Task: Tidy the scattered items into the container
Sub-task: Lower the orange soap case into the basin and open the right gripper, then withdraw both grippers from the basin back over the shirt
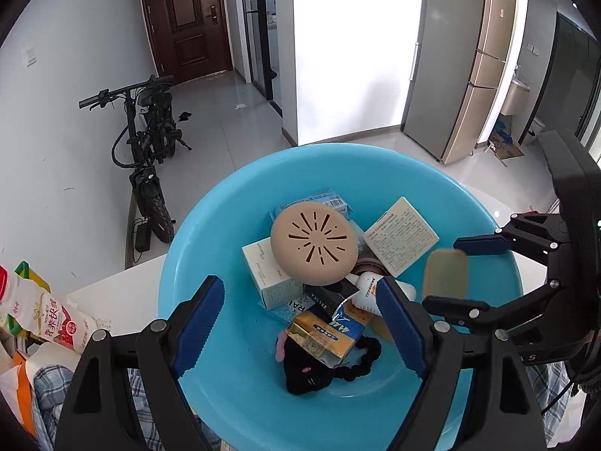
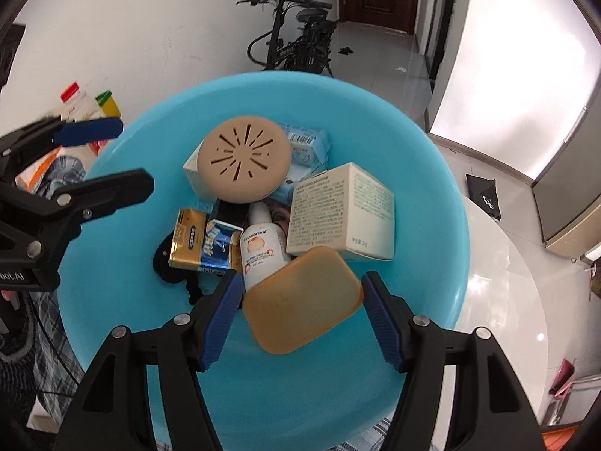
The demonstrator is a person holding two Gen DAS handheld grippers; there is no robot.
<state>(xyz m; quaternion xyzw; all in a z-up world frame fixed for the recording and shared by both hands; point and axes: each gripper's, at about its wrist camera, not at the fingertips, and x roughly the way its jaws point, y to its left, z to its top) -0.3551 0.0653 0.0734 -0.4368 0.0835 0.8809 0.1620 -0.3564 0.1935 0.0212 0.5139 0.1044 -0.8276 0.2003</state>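
My right gripper (image 2: 301,297) has its jaws apart around the flat orange soap-shaped block (image 2: 302,300), not squeezing it, over the big blue plastic bowl (image 2: 432,173) crowded with a round tan lid (image 2: 244,158) and boxes, while my left gripper (image 1: 298,319) hangs spread and empty above it.

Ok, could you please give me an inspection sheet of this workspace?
surface: white table, carrying the blue basin.
job's things: tan vented case, cream box, white bottle, gold pack and black hair tie, all in the basin.
clutter: milk bottle beside the basin.
grippers: left gripper open, empty, over the basin; right gripper has the orange case between its jaws, grip unclear.
cables: black lead on the floor by the bicycle.
surroundings: bicycle, brown door, fridge.
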